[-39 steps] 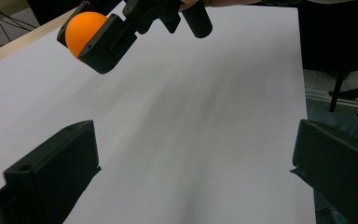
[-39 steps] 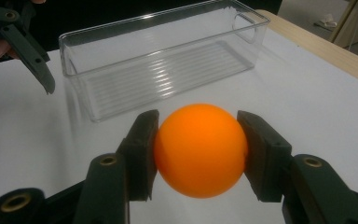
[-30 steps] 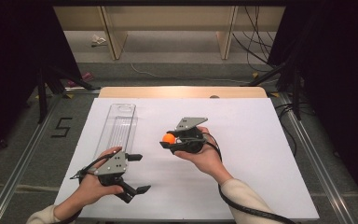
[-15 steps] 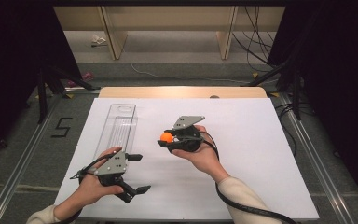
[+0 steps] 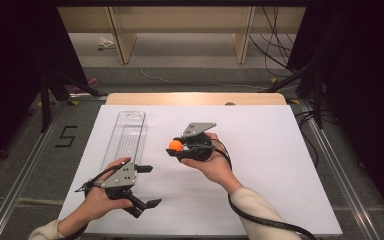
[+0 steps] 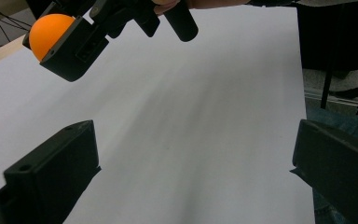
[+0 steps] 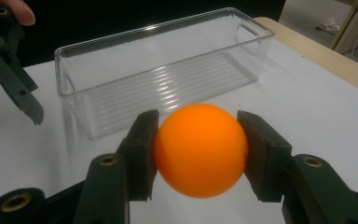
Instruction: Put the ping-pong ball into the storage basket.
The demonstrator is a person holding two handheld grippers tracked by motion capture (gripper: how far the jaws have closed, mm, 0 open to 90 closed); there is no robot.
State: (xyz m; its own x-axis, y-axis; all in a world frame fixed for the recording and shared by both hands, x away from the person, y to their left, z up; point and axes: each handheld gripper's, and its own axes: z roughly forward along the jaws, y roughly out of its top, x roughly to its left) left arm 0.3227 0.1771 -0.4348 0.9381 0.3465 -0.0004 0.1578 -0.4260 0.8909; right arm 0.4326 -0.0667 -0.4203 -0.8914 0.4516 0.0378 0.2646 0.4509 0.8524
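The right tool (image 7: 198,154) holds an orange ball (image 7: 199,149). Its two jaws press on the ball from both sides. In the high view the right tool (image 5: 176,148) is up off the surface (image 5: 260,165), near the middle, and the ball (image 5: 175,145) sticks out at its tip. A hand (image 5: 212,165) holds this tool from behind, and a black cable (image 5: 260,220) runs back from it along the sleeve.

The left tool (image 5: 147,186) is near the front edge of the surface, toward the left corner. Its jaws are wide apart and hold nothing. In the left gripper view the left tool (image 6: 200,172) looks across the white surface, with the ball (image 6: 51,30) up at the far side.

A clear bin (image 5: 125,137) lies on the left part of the surface. It is long and reaches toward the back edge. In the right gripper view the bin (image 7: 163,70) is just past the ball, and nothing is in it. The ball is beside the bin, not over it.
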